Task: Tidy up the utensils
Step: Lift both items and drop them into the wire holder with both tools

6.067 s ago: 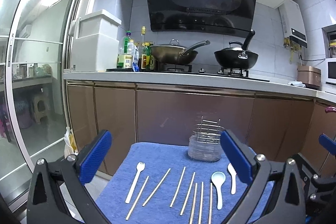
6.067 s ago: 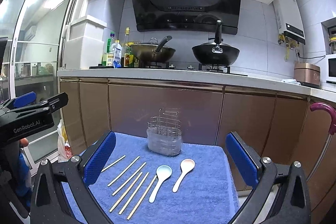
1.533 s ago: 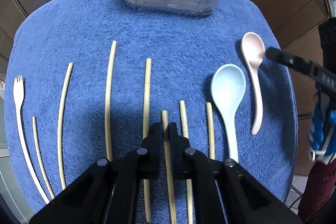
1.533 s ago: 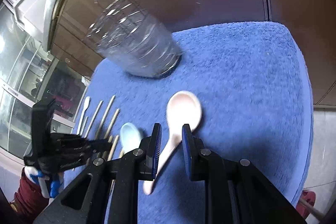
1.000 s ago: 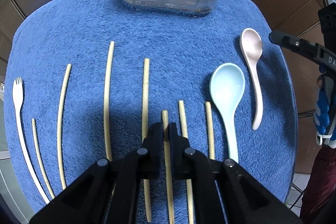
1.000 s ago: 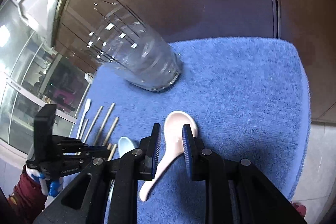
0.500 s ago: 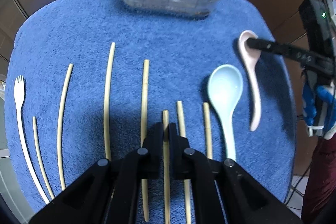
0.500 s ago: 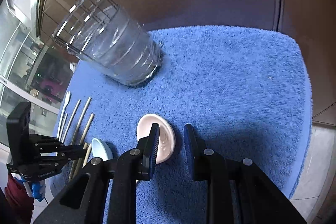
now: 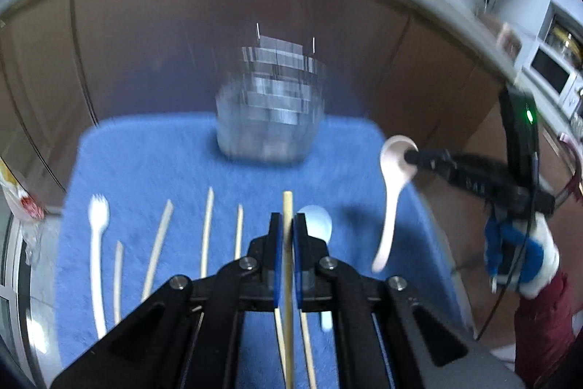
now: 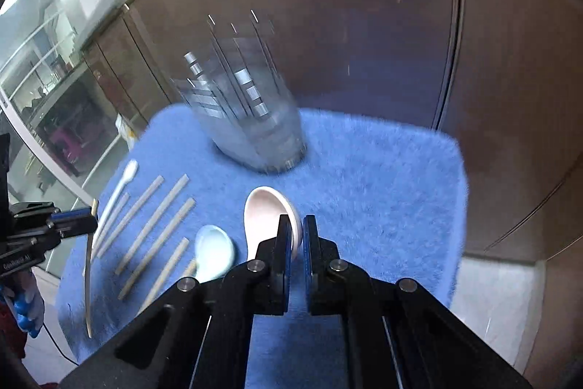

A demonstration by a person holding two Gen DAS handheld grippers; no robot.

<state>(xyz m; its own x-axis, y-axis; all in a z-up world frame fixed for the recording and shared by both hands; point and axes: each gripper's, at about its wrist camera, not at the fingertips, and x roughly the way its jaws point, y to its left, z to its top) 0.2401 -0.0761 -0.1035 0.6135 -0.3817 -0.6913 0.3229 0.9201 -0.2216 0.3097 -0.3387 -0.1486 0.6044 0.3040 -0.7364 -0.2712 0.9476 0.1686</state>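
Note:
My left gripper [image 9: 287, 225] is shut on one wooden chopstick [image 9: 288, 206], lifted off the blue towel [image 9: 145, 170] and pointing at the clear utensil holder [image 9: 269, 119] with its wire rack. The right wrist view shows that chopstick [image 10: 88, 276] hanging from the left gripper [image 10: 87, 219]. My right gripper [image 10: 297, 228] has its jaws closing tight on the bowl rim of the pink spoon [image 10: 266, 210]. That pink spoon [image 9: 391, 199] hangs handle-down above the towel. The holder [image 10: 251, 119] stands just beyond it.
On the towel lie a pale blue spoon [image 10: 213, 250], several chopsticks [image 10: 156, 217] and a white fork [image 9: 97, 236] at the far left. Brown cabinet doors [image 9: 145, 53] rise behind the towel, and its right edge [image 10: 455, 206] drops to the floor.
Both grippers have risen and tilted up. The left one lifted its chopstick off the towel. The right one shut on the pink spoon's bowl and raised it.

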